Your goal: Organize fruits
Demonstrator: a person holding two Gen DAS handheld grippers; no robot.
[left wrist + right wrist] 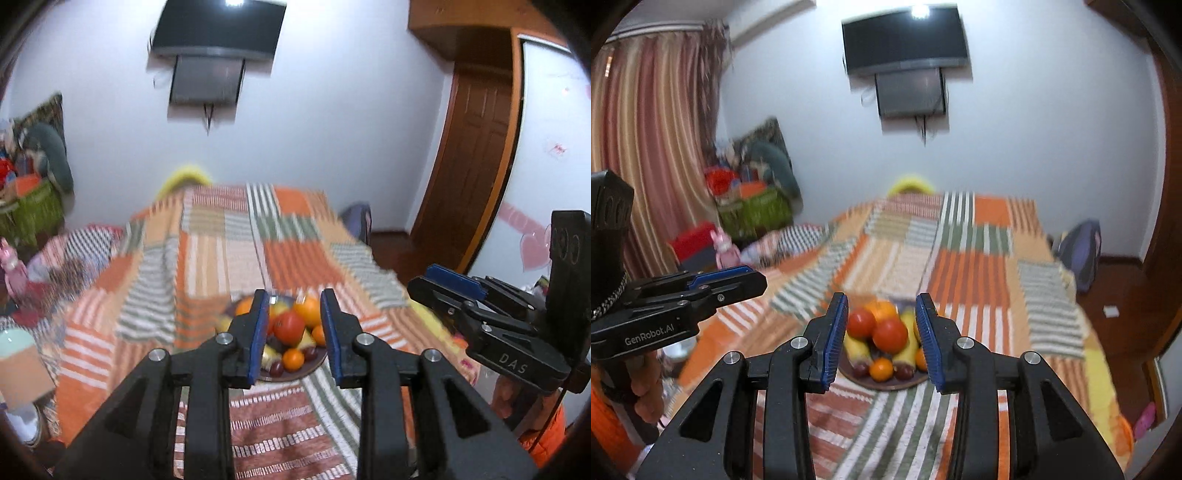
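A brown plate (295, 374) of fruit sits on the striped bedspread, also in the right wrist view (886, 384). It holds red tomatoes (289, 326) (890, 335), oranges (307, 311) (881, 369), bananas (855, 350) and dark grapes (276, 367). My left gripper (293, 332) is open and empty, held above and short of the plate. My right gripper (882, 336) is open and empty, likewise short of the plate. Each gripper shows from the side in the other's view: the right one (443, 284) and the left one (753, 280).
The bed with its orange, green and white patchwork cover (960, 258) fills the middle. A TV (905, 37) hangs on the far wall. Clutter and a green basket (753, 214) stand left of the bed, a backpack (1082, 254) and wooden door (469, 166) right.
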